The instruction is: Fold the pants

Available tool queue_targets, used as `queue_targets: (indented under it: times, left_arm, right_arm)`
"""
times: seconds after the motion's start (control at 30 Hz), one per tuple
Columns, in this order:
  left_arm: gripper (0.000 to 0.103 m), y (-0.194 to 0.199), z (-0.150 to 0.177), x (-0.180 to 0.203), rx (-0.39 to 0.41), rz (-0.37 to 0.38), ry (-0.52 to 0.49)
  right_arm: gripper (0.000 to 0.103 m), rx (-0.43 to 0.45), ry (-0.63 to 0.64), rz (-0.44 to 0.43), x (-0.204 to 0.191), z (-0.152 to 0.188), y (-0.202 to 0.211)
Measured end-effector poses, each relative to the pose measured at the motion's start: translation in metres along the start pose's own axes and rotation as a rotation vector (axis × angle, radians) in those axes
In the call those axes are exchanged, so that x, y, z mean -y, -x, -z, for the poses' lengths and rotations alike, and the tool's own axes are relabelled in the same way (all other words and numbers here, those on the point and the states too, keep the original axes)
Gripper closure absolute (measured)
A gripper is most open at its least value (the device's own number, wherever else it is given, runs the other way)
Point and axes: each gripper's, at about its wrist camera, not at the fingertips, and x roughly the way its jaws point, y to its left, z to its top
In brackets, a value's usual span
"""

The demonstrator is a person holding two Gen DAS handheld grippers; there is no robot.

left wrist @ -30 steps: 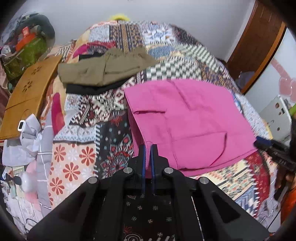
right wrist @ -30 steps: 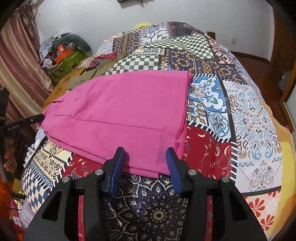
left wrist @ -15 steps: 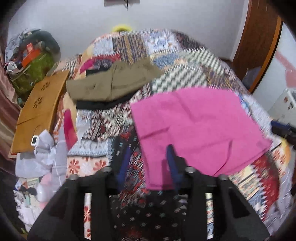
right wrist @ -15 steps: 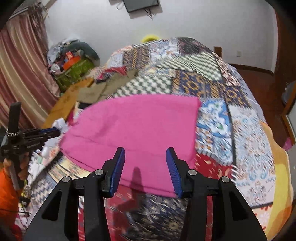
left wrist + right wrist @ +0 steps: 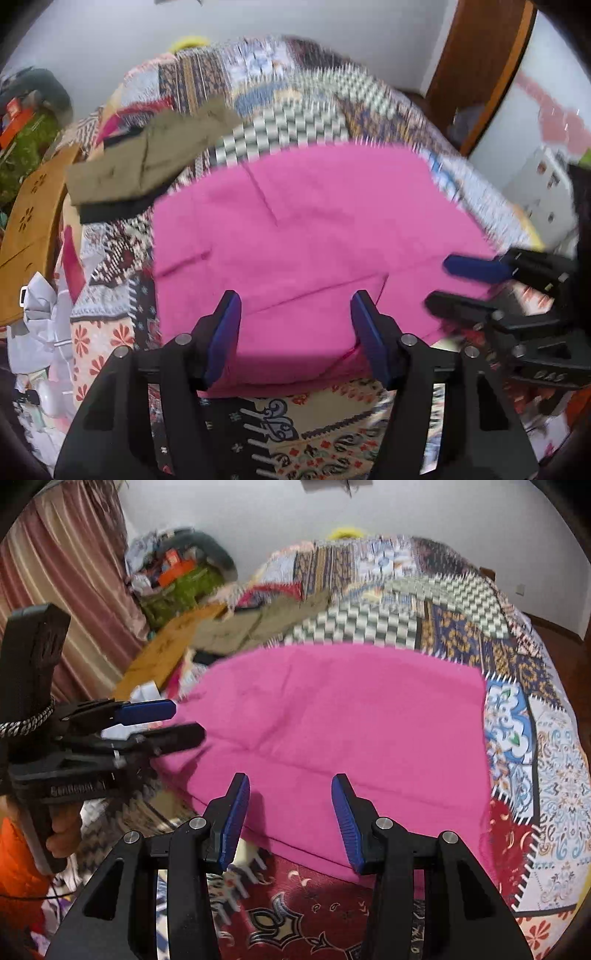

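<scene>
Folded pink fabric pants (image 5: 314,236) flat on patchwork-quilt bed (image 5: 461,627), left gripper (image 5: 295,328) and right gripper (image 5: 290,812) both spread, holding nothing.

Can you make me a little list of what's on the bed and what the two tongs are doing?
pink pants: folded, lying flat on the patchwork quilt
left tongs: open, holding nothing, at the pants' near edge
right tongs: open, holding nothing, at the pants' near edge
olive clothes: piled farther back on the bed
wooden board: at the bed's left side
</scene>
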Motion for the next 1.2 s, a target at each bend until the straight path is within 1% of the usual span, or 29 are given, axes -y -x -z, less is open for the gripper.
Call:
queue_targets:
  times: [0.03, 0.1, 0.13, 0.17, 0.2, 0.3, 0.37, 0.43, 0.5, 0.53, 0.63, 0.67, 0.73, 0.8, 0.87, 0.97, 1.03, 1.1, 1.2]
  left_arm:
    - [0.038, 0.0, 0.004, 0.001, 0.019, -0.006, -0.013]
    - [0.035, 0.003, 0.007, 0.001, 0.027, -0.018, -0.031]
    - [0.032, 0.004, 0.008, -0.001, 0.031, -0.034, -0.039]
    - [0.03, 0.006, 0.01, -0.003, 0.034, -0.042, -0.041]
    - [0.028, 0.006, 0.011, -0.006, 0.033, -0.048, -0.039]
    - [0.024, 0.008, 0.016, -0.02, 0.024, -0.034, 0.001]
    - [0.023, 0.011, 0.019, -0.031, 0.017, 0.01, 0.045]
    - [0.023, 0.014, 0.023, -0.04, 0.015, 0.024, 0.085]
    - [0.024, 0.016, 0.025, -0.043, 0.018, -0.012, 0.102]
    - [0.024, 0.016, 0.027, -0.046, 0.016, -0.029, 0.108]
    - [0.023, 0.014, 0.036, -0.059, -0.001, -0.036, 0.138]
    - [0.023, 0.014, 0.039, -0.062, -0.008, -0.035, 0.146]
    - [0.022, 0.014, 0.043, -0.069, -0.009, -0.008, 0.17]
    - [0.022, 0.015, 0.044, -0.071, -0.01, -0.001, 0.178]
    - [0.022, 0.017, 0.043, -0.07, -0.01, -0.01, 0.173]
    - [0.022, 0.022, 0.04, -0.066, 0.001, -0.049, 0.166]
    - [0.022, 0.026, 0.038, -0.067, 0.009, -0.051, 0.17]
    - [0.022, 0.032, 0.034, -0.069, 0.02, -0.061, 0.176]
    - [0.022, 0.042, 0.024, -0.076, 0.05, -0.063, 0.191]
  right_arm:
    - [0.06, -0.021, 0.004, 0.01, 0.001, 0.003, -0.005]
    - [0.059, -0.009, 0.02, 0.02, 0.003, 0.009, -0.004]
    - [0.056, -0.01, 0.026, 0.027, 0.005, 0.011, -0.001]
    - [0.056, -0.006, 0.027, 0.029, 0.007, 0.013, 0.001]
    - [0.056, -0.001, 0.021, 0.031, 0.01, 0.015, 0.004]
    - [0.056, 0.011, -0.023, 0.035, 0.025, 0.02, 0.014]
    - [0.056, 0.022, -0.05, 0.033, 0.03, 0.024, 0.018]
    - [0.056, 0.025, -0.073, 0.045, 0.036, 0.028, 0.023]
    - [0.056, 0.031, -0.087, 0.04, 0.04, 0.033, 0.028]
    - [0.056, 0.034, -0.089, 0.051, 0.041, 0.034, 0.03]
    - [0.056, 0.031, -0.082, 0.088, 0.044, 0.041, 0.036]
    - [0.056, 0.032, -0.086, 0.091, 0.046, 0.043, 0.037]
    - [0.056, 0.031, -0.097, 0.099, 0.051, 0.047, 0.041]
    - [0.053, 0.026, -0.118, 0.109, 0.058, 0.051, 0.044]
    - [0.052, 0.029, -0.148, 0.103, 0.066, 0.055, 0.048]
    - [0.052, 0.018, -0.194, 0.105, 0.078, 0.059, 0.053]
    - [0.052, 0.007, -0.212, 0.099, 0.083, 0.059, 0.057]
    - [0.052, 0.005, -0.212, 0.12, 0.087, 0.056, 0.062]
    - [0.052, 0.033, -0.217, 0.131, 0.092, 0.049, 0.072]
